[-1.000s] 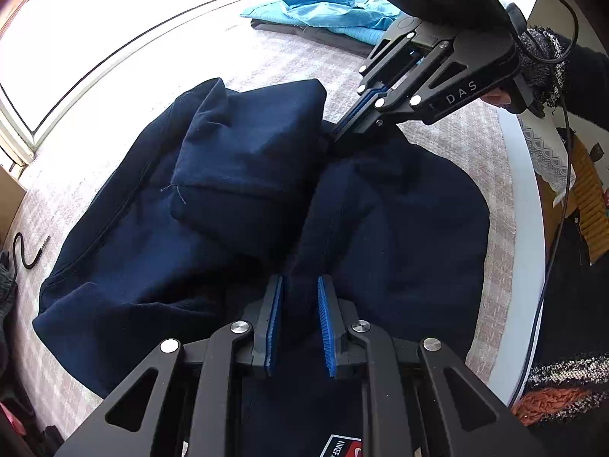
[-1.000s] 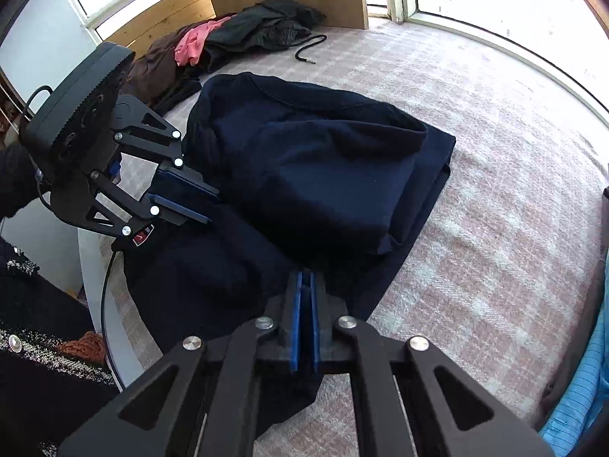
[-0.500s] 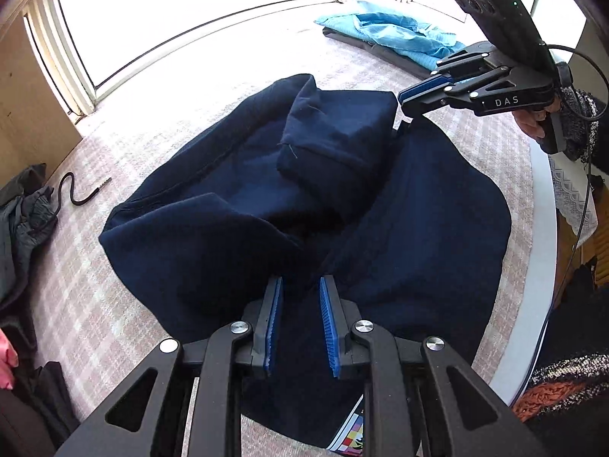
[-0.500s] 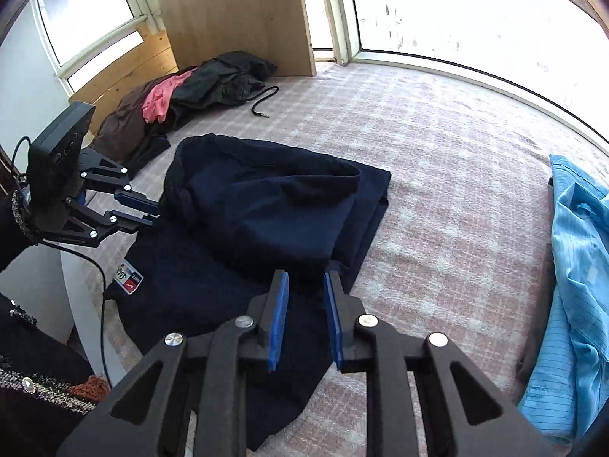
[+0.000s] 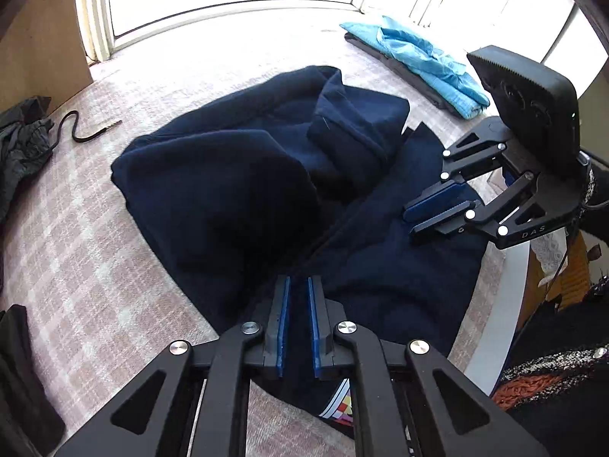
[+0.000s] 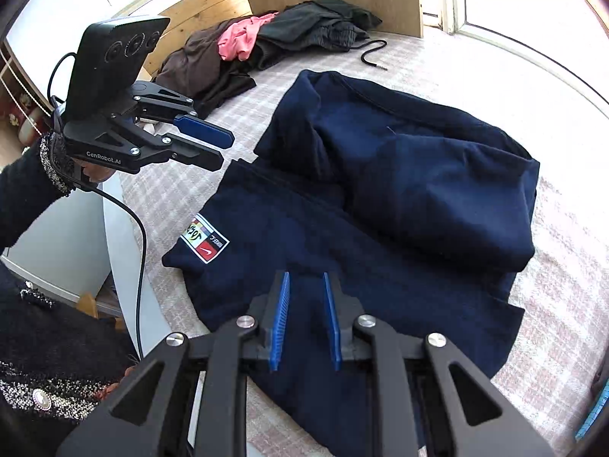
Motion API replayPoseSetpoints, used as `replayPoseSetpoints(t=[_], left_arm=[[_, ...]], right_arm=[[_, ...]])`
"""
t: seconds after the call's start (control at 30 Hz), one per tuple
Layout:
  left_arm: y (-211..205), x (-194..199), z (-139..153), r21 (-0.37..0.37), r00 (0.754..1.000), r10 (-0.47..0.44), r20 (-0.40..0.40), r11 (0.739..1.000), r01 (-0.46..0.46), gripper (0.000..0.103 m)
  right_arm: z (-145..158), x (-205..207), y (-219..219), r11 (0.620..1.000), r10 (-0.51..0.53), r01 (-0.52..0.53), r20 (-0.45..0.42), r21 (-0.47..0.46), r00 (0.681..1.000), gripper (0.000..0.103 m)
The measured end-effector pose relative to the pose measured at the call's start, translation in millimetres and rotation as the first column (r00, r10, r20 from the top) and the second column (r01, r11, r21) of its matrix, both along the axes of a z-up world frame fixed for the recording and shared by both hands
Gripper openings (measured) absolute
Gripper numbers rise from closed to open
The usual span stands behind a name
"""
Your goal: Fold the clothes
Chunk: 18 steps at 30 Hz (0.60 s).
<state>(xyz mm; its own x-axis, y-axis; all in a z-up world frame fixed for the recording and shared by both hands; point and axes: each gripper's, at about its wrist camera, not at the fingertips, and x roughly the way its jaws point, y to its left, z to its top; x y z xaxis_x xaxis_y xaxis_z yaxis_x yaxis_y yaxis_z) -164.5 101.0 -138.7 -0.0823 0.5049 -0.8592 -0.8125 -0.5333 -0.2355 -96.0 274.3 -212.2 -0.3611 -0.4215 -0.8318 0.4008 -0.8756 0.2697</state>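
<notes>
Both grippers have drawn back from the dark navy fleece sweatshirt point(image 6: 380, 205) since a second ago, and the right gripper point(image 6: 304, 320), then pinched shut at the garment's near edge, has just been opening. Its blue-padded jaws now stand slightly apart with nothing between them, hovering above the near hem. The left gripper point(image 5: 298, 323) is likewise a little open and empty, over the near edge of the cloth beside a small multicoloured sewn patch point(image 6: 205, 242).

Further out, the sweatshirt lies on the pale pink checked bedcover point(image 6: 475, 57), part-folded, with a sleeve and upper part doubled over its body. This fold looks released and finished; more folds probably remain.

Beyond it lie a folded light blue garment point(image 5: 426, 64), a heap of dark and pink clothes point(image 6: 266, 42) and a loose black cord point(image 5: 82, 129).
</notes>
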Motion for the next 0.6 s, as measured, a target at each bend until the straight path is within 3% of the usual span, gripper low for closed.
replayPoseSetpoints(t=[0.07,0.17,0.27,0.33,0.43,0.6], left_arm=[[-19.2,7.0,9.5,0.005,0.999,0.034,0.004,0.999,-0.034,0.028],[-37.7,26.7,9.7,-0.008,0.998,0.051,0.019,0.999,-0.051,0.029],[-34.9,51.8,-8.6,-0.002,0.998,0.040,0.051,0.999,-0.040,0.029],[-35.5,68.5,-18.6,-0.002,0.998,0.020,0.066,1.000,-0.020,0.029],[-34.4,86.9,-29.1,0.017,0.997,-0.009,0.079,1.000,0.007,0.029],[-36.2,97.2,-39.2,0.017,0.998,-0.031,0.063,0.999,0.030,0.029]], right_arm=[[4.5,0.9,-13.6,0.999,0.033,-0.033,-0.014,-0.019,0.999,0.020],[7.1,-20.9,-33.2,0.996,0.089,-0.089,-0.010,-0.031,0.996,0.026],[-1.3,-57.6,-57.2,0.991,0.122,-0.116,0.082,-0.068,0.989,0.028],[-1.3,-74.1,-78.2,0.982,0.185,-0.181,0.093,-0.045,0.978,0.028],[-3.9,-84.9,-117.2,0.918,0.388,-0.391,0.061,0.062,0.920,0.028],[-13.7,-101.7,-147.7,0.800,0.561,-0.572,0.112,0.181,0.820,0.028]])
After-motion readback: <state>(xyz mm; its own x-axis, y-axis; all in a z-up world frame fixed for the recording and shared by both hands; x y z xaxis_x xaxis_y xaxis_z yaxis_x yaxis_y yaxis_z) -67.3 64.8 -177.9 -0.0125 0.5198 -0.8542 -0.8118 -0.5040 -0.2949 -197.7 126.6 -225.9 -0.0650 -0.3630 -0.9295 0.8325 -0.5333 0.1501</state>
